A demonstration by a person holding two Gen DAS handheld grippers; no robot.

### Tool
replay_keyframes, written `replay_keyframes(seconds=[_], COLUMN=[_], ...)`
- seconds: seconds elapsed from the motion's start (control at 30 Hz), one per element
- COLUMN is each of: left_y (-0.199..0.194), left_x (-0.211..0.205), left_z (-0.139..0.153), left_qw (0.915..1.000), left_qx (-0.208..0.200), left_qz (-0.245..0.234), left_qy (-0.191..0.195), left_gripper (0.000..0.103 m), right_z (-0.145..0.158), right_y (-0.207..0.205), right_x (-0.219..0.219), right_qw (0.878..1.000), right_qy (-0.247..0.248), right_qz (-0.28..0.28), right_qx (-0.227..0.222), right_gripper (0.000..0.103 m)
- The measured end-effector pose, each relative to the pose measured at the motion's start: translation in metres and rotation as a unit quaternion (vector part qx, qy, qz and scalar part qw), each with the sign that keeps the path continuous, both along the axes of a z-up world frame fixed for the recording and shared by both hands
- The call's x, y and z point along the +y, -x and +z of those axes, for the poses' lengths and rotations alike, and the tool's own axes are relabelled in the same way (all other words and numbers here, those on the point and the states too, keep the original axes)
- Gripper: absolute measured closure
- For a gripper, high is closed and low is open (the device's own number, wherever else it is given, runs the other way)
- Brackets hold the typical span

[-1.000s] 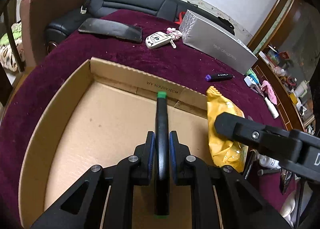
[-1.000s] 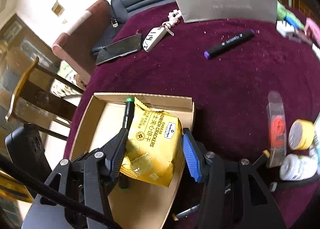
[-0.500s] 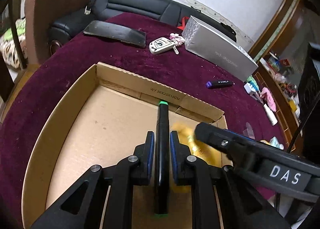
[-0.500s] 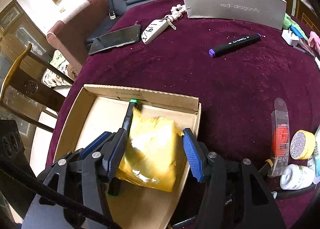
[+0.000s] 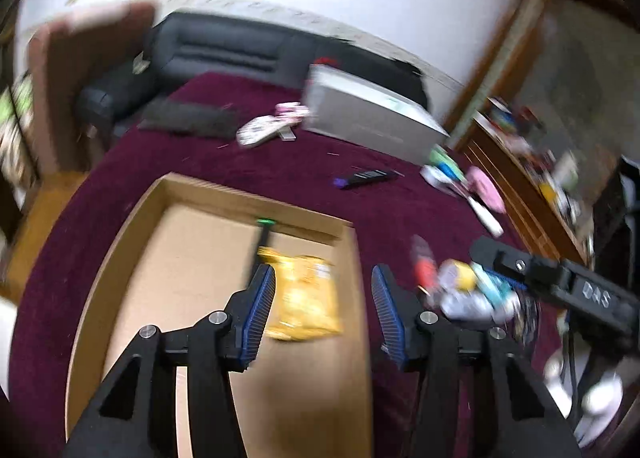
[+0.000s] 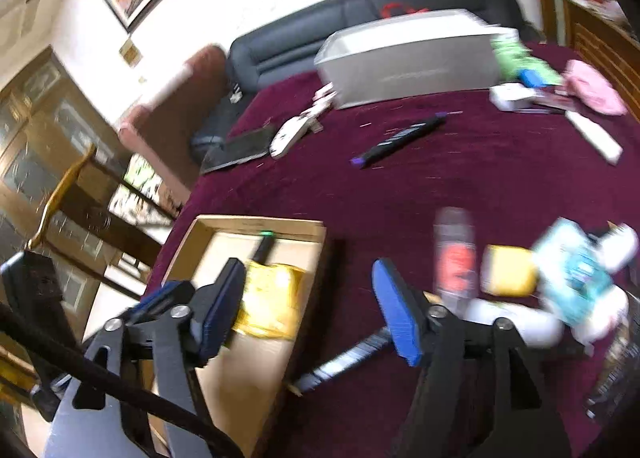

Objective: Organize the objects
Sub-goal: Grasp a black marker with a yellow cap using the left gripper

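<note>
A shallow cardboard box (image 5: 256,196) sits on the dark red tablecloth. Inside it lie a yellow cracker bag (image 5: 302,298) and a black marker with a green cap (image 5: 264,234), the bag partly over the marker. My left gripper (image 5: 324,298) hangs above the box, its jaws opening, and its pads touch nothing. In the right wrist view the right gripper (image 6: 308,290) is over the box's right wall (image 6: 312,298). Its jaws are also opening, and the bag (image 6: 268,298) lies loose below its left finger. The picture is blurred by motion.
On the cloth behind the box are a purple-capped marker (image 6: 400,134), a grey carton (image 6: 408,58), a phone (image 6: 240,146) and a key fob (image 6: 290,134). A yellow tape roll (image 6: 508,274), a red packet (image 6: 454,258) and bottles crowd the right. A pen (image 6: 344,362) lies beside the box.
The left gripper has let go of the green-capped marker, opened and risen. The right gripper has opened wider off the cracker bag and pulled up and back. Both things now lie in the box.
</note>
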State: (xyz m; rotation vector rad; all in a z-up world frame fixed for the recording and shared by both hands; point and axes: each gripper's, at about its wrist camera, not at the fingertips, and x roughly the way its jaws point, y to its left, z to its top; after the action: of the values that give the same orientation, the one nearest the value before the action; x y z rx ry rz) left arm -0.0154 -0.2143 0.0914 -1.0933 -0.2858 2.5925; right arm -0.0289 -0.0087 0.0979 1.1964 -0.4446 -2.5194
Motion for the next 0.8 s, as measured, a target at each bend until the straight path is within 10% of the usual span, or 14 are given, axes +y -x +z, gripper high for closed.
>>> replay_keyframes(seconds=[0.23,0.47,0.8], left_y=[-0.015,0.008,0.006], left_x=[0.102,0.149,0.147], left_z=[-0.02,-0.063,-0.076], left_qw=[0.9817,0.9593,0.964], left_qx=[0.011,-0.038,-0.141], left_qz=[-0.112,-0.121,-0.149], left_qy=[0.153,0.253,0.169], left_gripper=[0.059,0.059,0.081], right_z=[-0.026,-0.039,-0.051], right_y=[-0.048,-0.075,-0.084], right_x=[0.086,0.138,0.168], right_qw=[0.997,0.993,0.989], right_qy=[0.03,0.057,0.101], right_qz=[-0.059,-0.092,-0.1], right_qx=[-0.031,-0.037,-0.041], right_gripper=[0.034,0.034,0.034])
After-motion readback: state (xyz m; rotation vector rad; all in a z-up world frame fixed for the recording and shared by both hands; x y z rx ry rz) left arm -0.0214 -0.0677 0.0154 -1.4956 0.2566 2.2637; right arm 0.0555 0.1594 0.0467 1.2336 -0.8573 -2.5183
